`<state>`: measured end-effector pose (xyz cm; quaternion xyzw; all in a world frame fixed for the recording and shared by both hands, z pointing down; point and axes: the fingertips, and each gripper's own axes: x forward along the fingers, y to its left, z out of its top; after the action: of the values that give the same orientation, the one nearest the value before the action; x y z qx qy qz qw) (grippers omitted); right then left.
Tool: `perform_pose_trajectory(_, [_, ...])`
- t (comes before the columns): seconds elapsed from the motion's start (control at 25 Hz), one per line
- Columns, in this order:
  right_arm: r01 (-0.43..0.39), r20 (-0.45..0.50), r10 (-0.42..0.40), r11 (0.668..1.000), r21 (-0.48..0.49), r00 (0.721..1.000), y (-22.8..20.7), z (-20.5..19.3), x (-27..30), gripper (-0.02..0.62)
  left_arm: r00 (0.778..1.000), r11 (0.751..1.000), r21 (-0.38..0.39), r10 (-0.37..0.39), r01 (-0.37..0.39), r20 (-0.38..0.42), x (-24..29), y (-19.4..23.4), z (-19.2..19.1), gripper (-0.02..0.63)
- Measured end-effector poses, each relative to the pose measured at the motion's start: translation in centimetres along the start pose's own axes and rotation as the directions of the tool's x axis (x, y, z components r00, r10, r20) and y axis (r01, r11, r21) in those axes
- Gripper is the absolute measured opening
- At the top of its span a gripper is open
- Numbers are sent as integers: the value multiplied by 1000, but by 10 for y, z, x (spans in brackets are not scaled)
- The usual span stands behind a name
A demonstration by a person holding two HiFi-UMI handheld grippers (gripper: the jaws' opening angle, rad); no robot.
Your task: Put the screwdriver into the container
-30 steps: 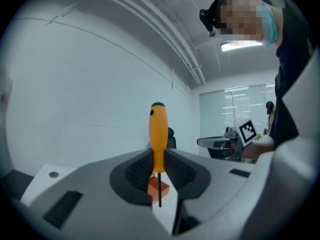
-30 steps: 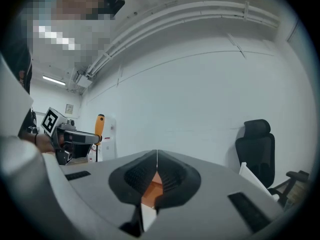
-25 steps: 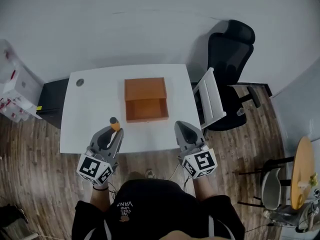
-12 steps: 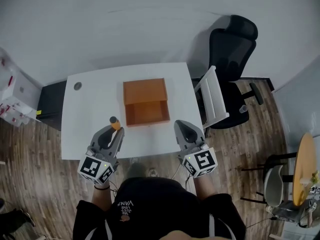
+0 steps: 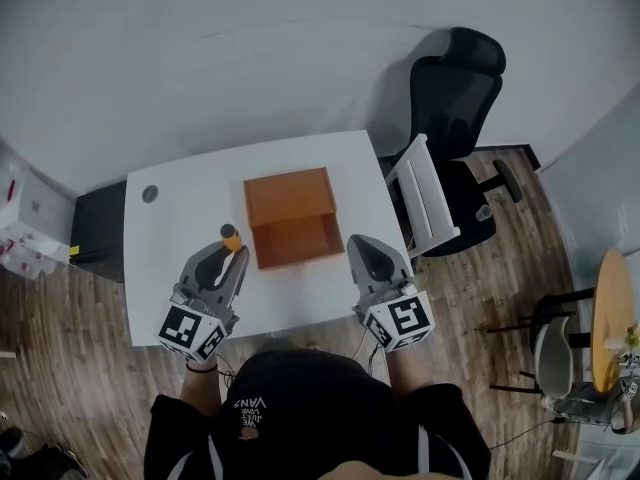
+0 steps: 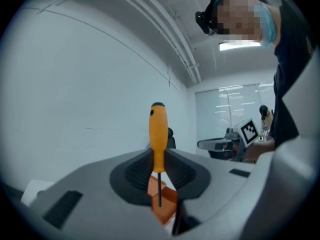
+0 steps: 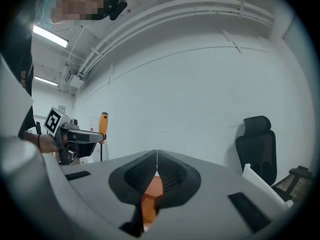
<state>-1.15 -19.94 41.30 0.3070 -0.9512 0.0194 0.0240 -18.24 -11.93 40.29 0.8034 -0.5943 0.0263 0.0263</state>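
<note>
Orange screwdriver [image 6: 158, 134]: one, upright, shaft down, left of centre in the head view.
Left gripper [image 6: 159, 168]: clenched on the screwdriver's handle.
Right gripper [image 7: 157, 166]: second of two, jaws pressed together, empty.
Orange container [image 5: 288, 196]: one, open, mid-frame on the white table [image 5: 180, 218], apart from the tool.
Carry: best to bring the shaft over the opening and lower it inside the walls before letting go.

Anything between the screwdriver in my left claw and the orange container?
Nothing. In the head view only a narrow strip of bare white table separates the screwdriver from the container.
</note>
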Motion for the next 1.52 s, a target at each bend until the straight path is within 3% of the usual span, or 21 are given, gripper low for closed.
perform_pose_trajectory(0.8, [193,-17,-193,981,29,981,-22,-6,5,12,983,983,21,-181,182,-29,63,24,-8,72])
perform_pose_trajectory(1.0, [234,-31,-233,972,33,972,-31,-9,-1,12,973,973,46,-223,226,-65,82,18,-19,72])
perform_pose_trajectory(1.2, [267,-38,-265,963,40,963,-34,-12,-6,12,960,964,17,-263,266,-93,95,13,-33,72])
perform_pose_trajectory(1.52, [291,-56,-287,955,61,956,-36,-20,-9,12,947,961,1,-271,275,-175,113,13,-67,72])
